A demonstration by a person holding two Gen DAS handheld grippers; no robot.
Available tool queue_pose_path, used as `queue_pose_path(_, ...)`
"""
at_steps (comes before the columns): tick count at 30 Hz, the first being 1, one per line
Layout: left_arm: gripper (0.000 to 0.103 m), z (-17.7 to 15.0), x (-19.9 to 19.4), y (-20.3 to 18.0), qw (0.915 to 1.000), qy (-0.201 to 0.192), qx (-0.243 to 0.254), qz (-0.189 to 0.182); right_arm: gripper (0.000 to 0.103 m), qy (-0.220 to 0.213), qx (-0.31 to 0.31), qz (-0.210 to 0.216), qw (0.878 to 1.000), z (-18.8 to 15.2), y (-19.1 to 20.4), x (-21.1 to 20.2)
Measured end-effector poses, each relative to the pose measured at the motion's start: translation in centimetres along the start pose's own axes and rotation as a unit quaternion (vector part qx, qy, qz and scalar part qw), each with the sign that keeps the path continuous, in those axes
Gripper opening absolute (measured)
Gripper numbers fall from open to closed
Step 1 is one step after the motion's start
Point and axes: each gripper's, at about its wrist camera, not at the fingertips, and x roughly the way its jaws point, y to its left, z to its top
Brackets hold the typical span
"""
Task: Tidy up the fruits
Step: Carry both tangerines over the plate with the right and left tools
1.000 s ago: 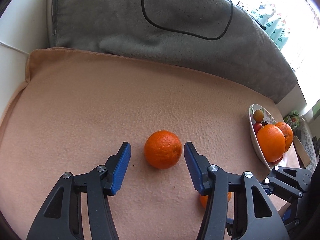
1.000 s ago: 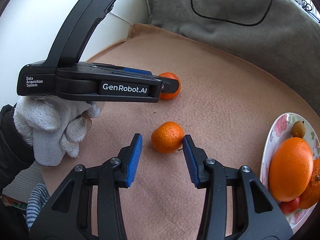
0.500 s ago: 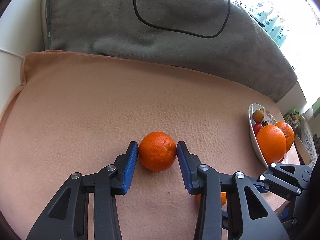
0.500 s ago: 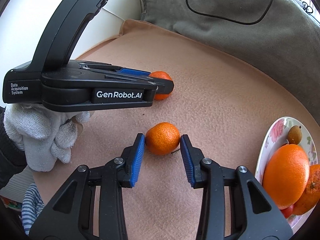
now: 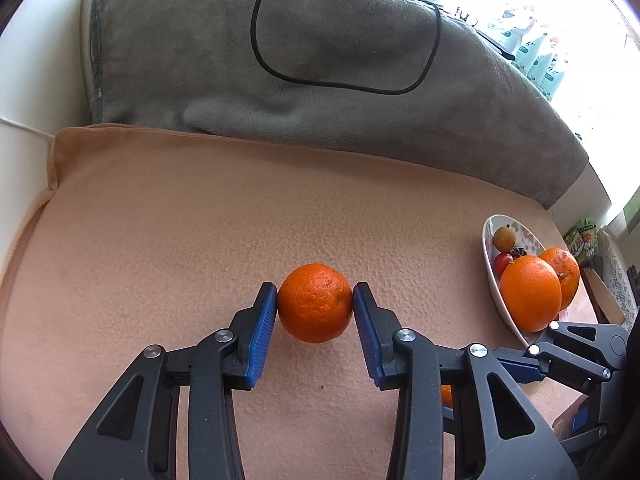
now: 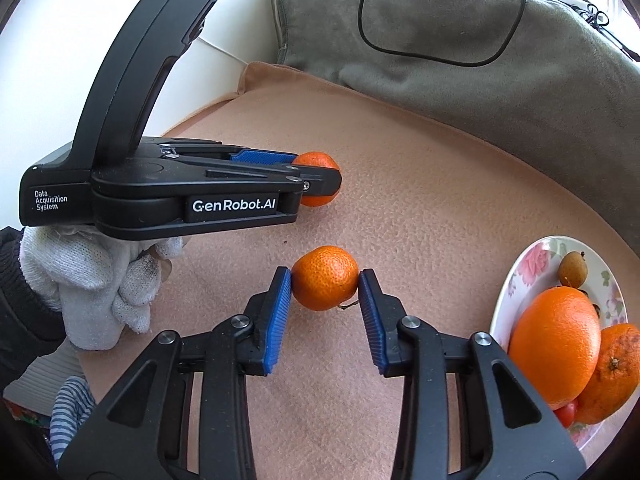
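Note:
My left gripper (image 5: 315, 307) is shut on an orange mandarin (image 5: 315, 303), its blue pads touching both sides; the fruit seems slightly off the peach cloth (image 5: 200, 220). It also shows in the right wrist view (image 6: 320, 178), partly hidden by the left gripper (image 6: 316, 184). My right gripper (image 6: 325, 286) is shut on a second mandarin (image 6: 325, 278) resting on the cloth. A flowered plate (image 6: 532, 258) at the right holds a big orange (image 6: 554, 344), another mandarin (image 6: 614, 372), a small brown fruit (image 6: 573, 268) and a red one. The plate also shows in the left wrist view (image 5: 490, 256).
A grey cushion (image 5: 320, 60) with a black cable (image 5: 344, 84) lies along the back of the cloth. A white wall (image 6: 80, 40) is at the left. A gloved hand (image 6: 92, 276) holds the left gripper. Boxes and packets (image 5: 584, 236) stand beyond the plate.
Both grippers closed from open around their mandarins to pads pressing on them. The left one has moved forward and appears to have begun lifting its mandarin.

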Motion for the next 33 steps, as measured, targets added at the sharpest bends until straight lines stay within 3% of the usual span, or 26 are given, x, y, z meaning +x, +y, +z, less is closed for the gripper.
queue_pose_path(8, 0.038, 1.3, -1.7, -3.3, 0.9989, -0.024, 0.034, -0.02, 0.036, -0.031, 0.015, -0.024, 0.999, -0.2, -2.5, -3.9)
queue_pose_path(19, 0.038, 3.1, -0.3, -9.9, 0.9946, -0.027, 0.069, -0.072, 0.036, -0.058, 0.057, -0.079, 0.994, -1.0, -8.9, -8.7)
queue_pose_path(33, 0.038, 4.0, 3.2, -15.7, 0.988, -0.002, 0.107, -0.111, 0.037, -0.043, 0.096, -0.112, 0.988, -2.8, -14.7, -9.3)
